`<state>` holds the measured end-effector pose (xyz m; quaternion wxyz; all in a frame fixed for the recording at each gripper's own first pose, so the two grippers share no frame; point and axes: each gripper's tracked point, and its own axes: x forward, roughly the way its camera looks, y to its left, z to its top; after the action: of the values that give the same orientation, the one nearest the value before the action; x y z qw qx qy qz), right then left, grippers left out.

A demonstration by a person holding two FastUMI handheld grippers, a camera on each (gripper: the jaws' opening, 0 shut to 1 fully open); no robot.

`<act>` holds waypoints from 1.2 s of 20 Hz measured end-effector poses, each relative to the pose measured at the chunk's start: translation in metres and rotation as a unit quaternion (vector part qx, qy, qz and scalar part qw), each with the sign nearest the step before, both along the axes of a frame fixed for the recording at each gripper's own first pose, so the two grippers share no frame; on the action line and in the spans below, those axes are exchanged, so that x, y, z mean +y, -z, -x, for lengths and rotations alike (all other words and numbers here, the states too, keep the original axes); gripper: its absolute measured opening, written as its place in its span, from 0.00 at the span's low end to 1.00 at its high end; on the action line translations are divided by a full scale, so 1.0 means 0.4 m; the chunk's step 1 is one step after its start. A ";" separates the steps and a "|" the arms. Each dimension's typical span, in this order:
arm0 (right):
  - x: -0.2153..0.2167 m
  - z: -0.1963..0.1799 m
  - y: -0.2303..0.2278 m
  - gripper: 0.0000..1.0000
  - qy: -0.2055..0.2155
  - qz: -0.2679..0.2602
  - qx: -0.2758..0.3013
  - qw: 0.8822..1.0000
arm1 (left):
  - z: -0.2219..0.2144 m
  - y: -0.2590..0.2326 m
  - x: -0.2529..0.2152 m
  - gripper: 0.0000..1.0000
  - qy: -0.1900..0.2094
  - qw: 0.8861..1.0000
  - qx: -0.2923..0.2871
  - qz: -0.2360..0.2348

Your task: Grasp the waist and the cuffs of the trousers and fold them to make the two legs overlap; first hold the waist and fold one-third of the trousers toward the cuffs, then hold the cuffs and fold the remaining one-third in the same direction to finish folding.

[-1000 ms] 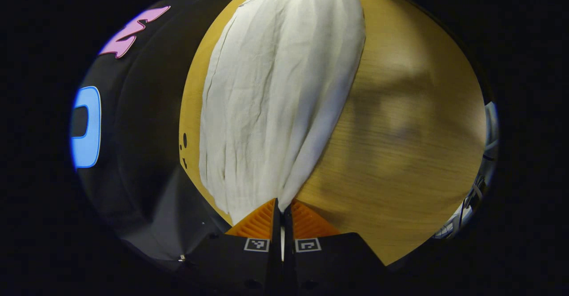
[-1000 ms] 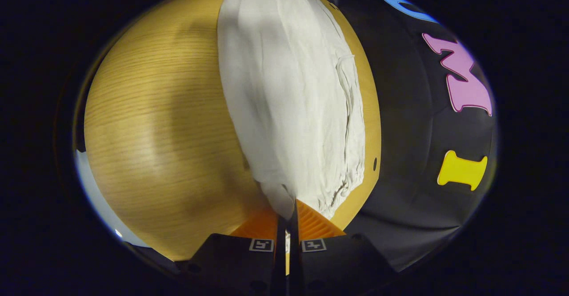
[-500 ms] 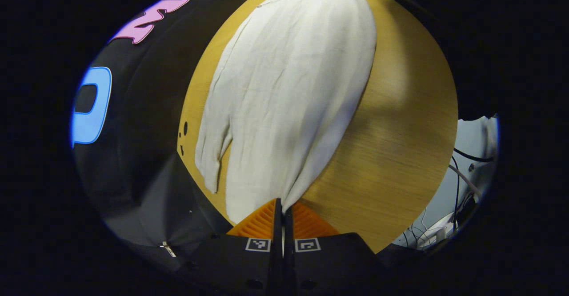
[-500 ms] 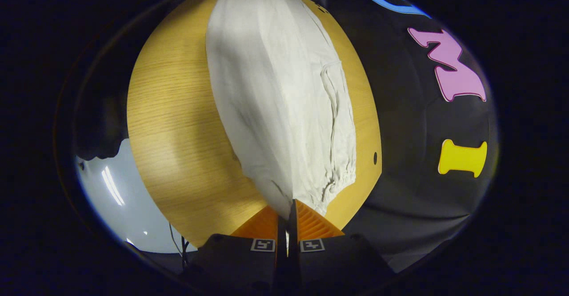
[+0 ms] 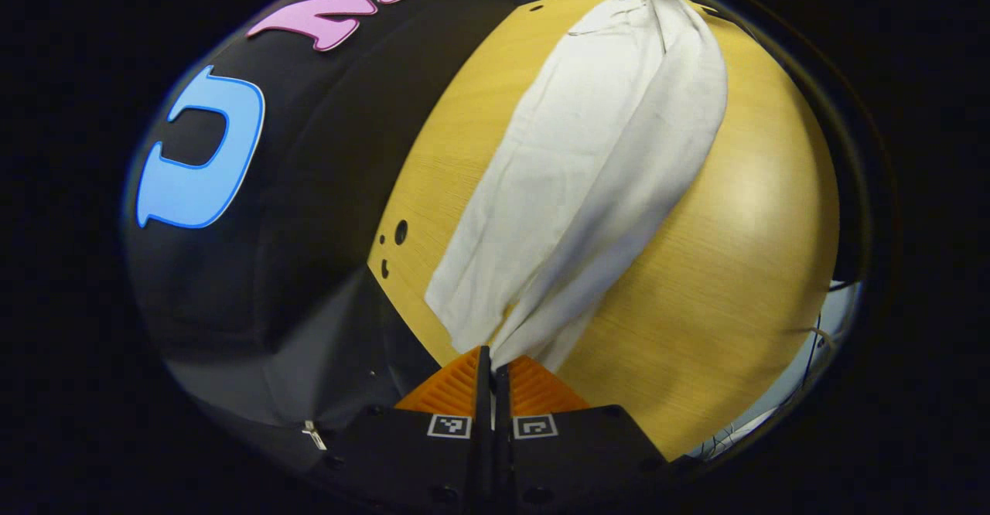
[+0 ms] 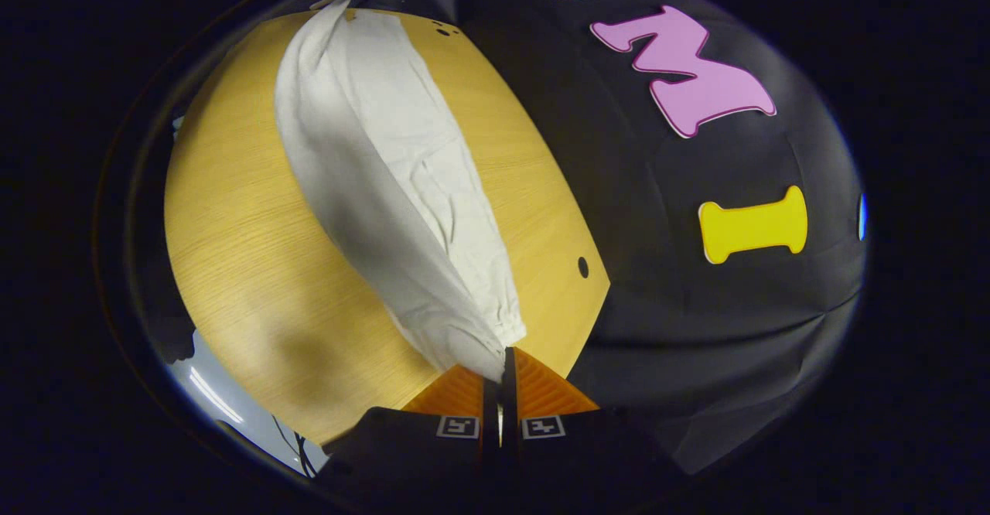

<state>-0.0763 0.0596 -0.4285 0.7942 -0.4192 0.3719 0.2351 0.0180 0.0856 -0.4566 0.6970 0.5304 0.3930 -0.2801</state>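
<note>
Surface: wooden table (image 5: 735, 267) against the booth's black cloth wall (image 5: 309, 190).
Trousers: white trousers (image 5: 603, 159) lie stretched along the table, one long edge lifted and doubling over the rest.
Left gripper: left gripper (image 5: 492, 360) pressed together, pinching one end of the cloth; the cloth runs away toward 1 o'clock.
Right gripper: right gripper (image 6: 501, 364) also pinched shut, on the gathered, elastic-looking end; the trousers (image 6: 387, 182) run off toward 11 o'clock.
Key relation: the long axis spans between the two grippers, one at each end.
Step, as judged: laying one leg over the other, thirds not yet begun.
</note>
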 end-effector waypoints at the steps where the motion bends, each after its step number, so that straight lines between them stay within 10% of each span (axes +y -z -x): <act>1: -0.006 -0.031 0.002 0.05 0.010 0.000 -0.006 1.000 | -0.037 0.006 -0.012 0.05 -0.003 1.000 0.001 0.003; 12: -0.003 -0.164 0.238 0.10 0.066 -0.012 0.069 0.995 | -0.251 0.179 -0.052 0.06 0.010 0.996 0.079 -0.025; 24: 0.010 -0.198 0.388 0.09 0.007 0.037 0.109 0.993 | -0.275 0.331 -0.052 0.06 0.055 0.986 0.131 -0.084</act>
<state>0.0030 0.0635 -0.5836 0.7341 -0.4178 0.4676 0.2603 0.1279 0.0650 -0.5889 0.5761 0.5665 0.4733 -0.3509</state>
